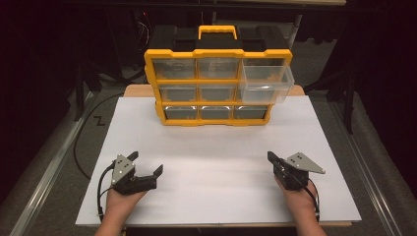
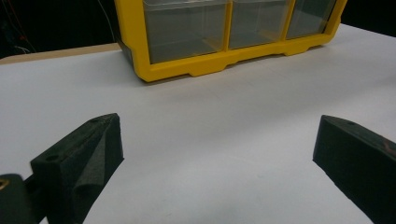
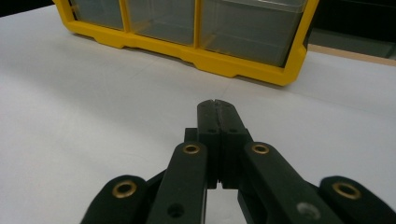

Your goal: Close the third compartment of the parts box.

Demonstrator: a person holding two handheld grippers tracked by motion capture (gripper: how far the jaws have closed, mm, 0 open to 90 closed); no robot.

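Yellow plastic makes up the frame of the big drawer box (image 1: 217, 86) that stands at the far end of our white table top (image 1: 216, 167), with a yellow handle (image 1: 217, 32) on top. We count nine see-through drawers in it, three rows of three. Eight sit pushed in, and one clear plastic drawer (image 1: 266, 83), the one at the top right, sticks far out toward us. We cannot tell if anything lies inside it. We hold two tools, one in each hand, and both rest near our edge of the table, well apart from the box. Our left gripper (image 1: 145, 167) has its two black jaws spread wide, with nothing between them; in the left gripper view (image 2: 215, 154) we see only bare white table in the gap. Our right gripper (image 1: 272, 158) has its jaws pressed tight together, and it holds nothing, as the right gripper view (image 3: 217, 108) shows. We think the job is at its start, and the work is with that pulled-out drawer. The next move, we guess, calls for lifting the right gripper up and forward to the drawer's front, since it hangs on that side, and meeting it gently and square, so the box does not slide back.
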